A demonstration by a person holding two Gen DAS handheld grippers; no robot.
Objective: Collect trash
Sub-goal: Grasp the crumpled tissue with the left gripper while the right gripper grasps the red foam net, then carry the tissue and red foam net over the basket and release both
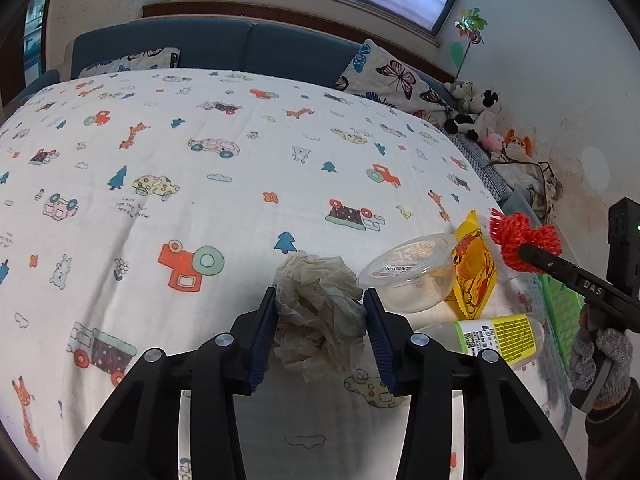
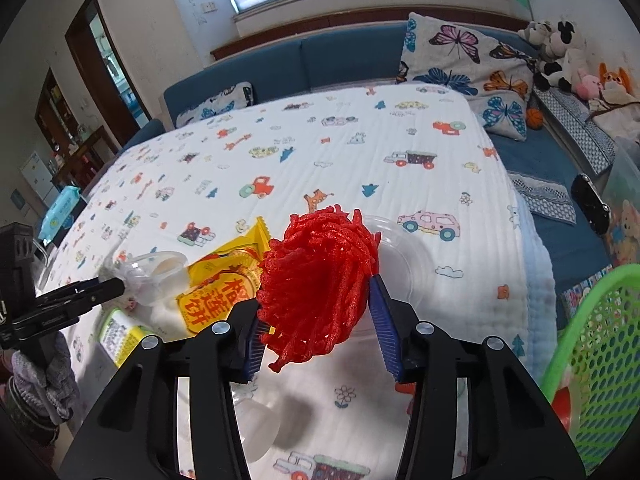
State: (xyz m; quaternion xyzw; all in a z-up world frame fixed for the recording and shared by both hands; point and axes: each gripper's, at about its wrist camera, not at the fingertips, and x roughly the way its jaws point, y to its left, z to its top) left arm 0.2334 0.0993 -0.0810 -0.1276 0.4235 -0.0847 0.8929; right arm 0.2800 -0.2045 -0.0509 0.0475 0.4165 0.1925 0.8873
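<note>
Trash lies on the bed (image 1: 200, 200): the left hand-held gripper (image 1: 320, 332) clasps crumpled paper (image 1: 316, 312), and the right hand-held gripper (image 2: 316, 320) grips a red net bundle (image 2: 316, 280). Loose strands at 6 o'clock could snag the green basket (image 2: 600, 320) rim, and the springy paper might slip free.

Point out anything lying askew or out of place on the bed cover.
Litter sits on the cover: a plastic bottle and a clear lidded cup tipped on their sides, a yellow snack wrapper, a crumpled tissue between the left gripper's pads, and a red net in the right gripper.

place: home living room | cues: blue sofa (image 2: 320, 60); butterfly cushions (image 2: 464, 60); plush toys (image 2: 560, 52)
</note>
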